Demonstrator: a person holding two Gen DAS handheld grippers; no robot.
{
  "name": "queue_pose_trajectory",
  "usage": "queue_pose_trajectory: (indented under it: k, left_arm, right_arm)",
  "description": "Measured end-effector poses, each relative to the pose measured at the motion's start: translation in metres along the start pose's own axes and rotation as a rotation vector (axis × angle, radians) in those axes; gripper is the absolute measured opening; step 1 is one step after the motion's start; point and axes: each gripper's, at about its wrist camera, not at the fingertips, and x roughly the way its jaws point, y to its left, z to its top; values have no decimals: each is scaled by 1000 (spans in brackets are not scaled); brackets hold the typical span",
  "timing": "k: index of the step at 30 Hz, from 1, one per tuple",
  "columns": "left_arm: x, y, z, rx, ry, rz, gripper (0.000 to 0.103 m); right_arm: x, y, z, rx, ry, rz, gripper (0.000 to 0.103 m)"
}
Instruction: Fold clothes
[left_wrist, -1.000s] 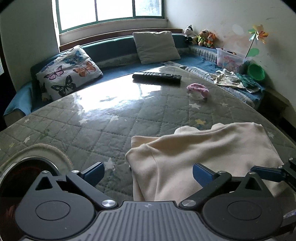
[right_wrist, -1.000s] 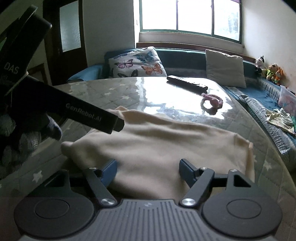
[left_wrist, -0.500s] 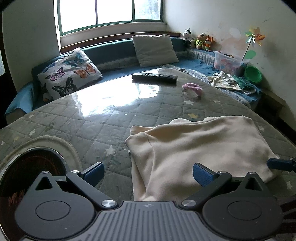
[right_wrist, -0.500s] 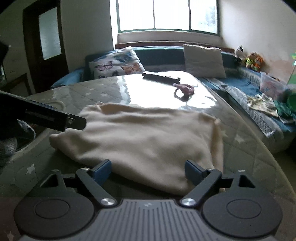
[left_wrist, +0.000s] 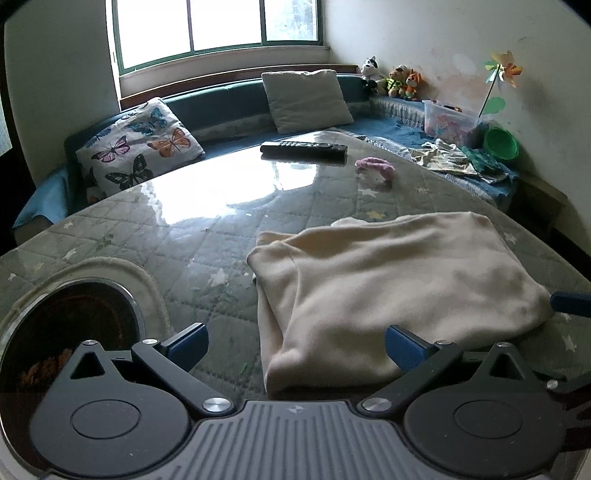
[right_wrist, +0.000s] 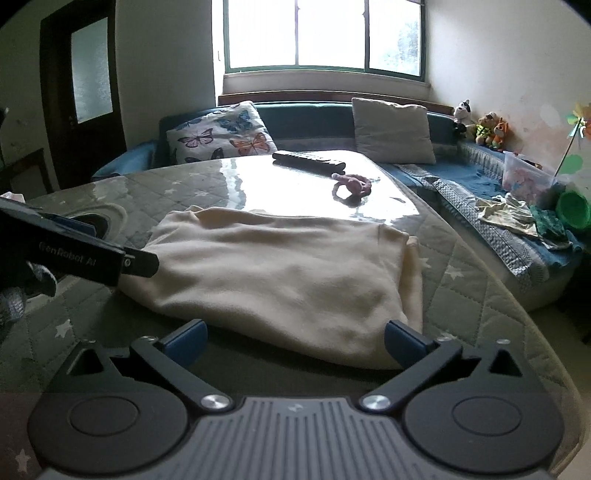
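Your left gripper (left_wrist: 295, 341): fingers spread wide, holding nothing, near edge of the cream garment (left_wrist: 388, 284) between them. Your right gripper (right_wrist: 293, 338): fingers also wide apart and empty, poised at the garment's near hem. Garment lies folded, flat on the quilted desk (left_wrist: 184, 229). Farther off: a remote (right_wrist: 308, 161), a pink hair tie (right_wrist: 351, 183).

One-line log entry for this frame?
stage: garment folded | cream garment: flat on table | left gripper: open | right gripper: open
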Motion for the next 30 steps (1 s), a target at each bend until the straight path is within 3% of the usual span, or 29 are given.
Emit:
queue_pose_trajectory:
  k: [17, 30]
  left_arm:
    - [-28, 3, -33, -3, -10, 0, 103]
    - [-47, 1, -52, -3, -27, -3, 103]
  right_arm:
    - [-12, 17, -14, 11, 33, -126, 103]
    - [-20, 27, -25, 24, 47, -152, 103]
